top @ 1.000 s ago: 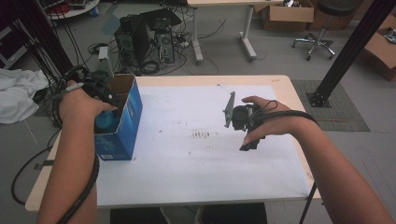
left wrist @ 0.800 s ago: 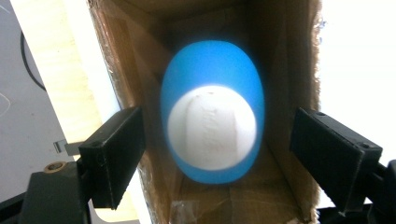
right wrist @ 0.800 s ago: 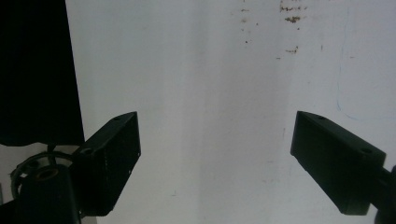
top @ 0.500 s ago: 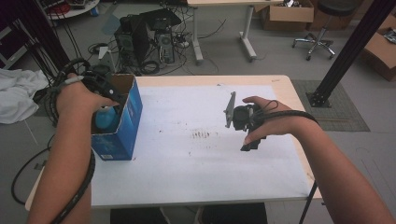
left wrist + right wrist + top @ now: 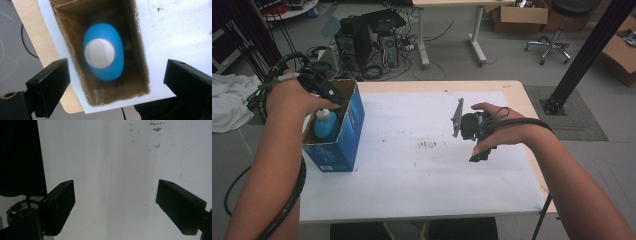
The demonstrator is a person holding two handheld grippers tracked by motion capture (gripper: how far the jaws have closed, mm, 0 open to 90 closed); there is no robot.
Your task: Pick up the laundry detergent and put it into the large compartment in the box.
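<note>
While the left tool (image 5: 324, 90) hangs over the open top of a blue cardboard box (image 5: 343, 137) at the left of the high view, its two black jaws stand wide apart and hold nothing. From that tool's own camera I look straight down into the box (image 5: 140, 50): a blue bottle (image 5: 115, 67) with a white cap (image 5: 99, 53) stands inside, blurred, sitting between the brown cardboard walls and apart from both jaws. In the high view the bottle (image 5: 325, 127) shows as a light blue body with a white top in the near part of the box. There is some pale printing low on the box's blue side, but it is too small for me to read, and I can make out no brand on the bottle.

Over at the middle right of the high view, the right tool (image 5: 474, 131) is held above the white sheet (image 5: 412, 180) that covers the tabletop (image 5: 532, 107), well apart from the box. Its grey plate (image 5: 457, 117) stands on edge beside the hand (image 5: 494, 131). In the right gripper view its jaws (image 5: 115, 205) are spread wide over bare white sheet, empty. A few dark specks mark the sheet (image 5: 112, 157) at the top of that view, and a smudge of small dark marks (image 5: 428, 145) lies near the centre of the high view.
</note>
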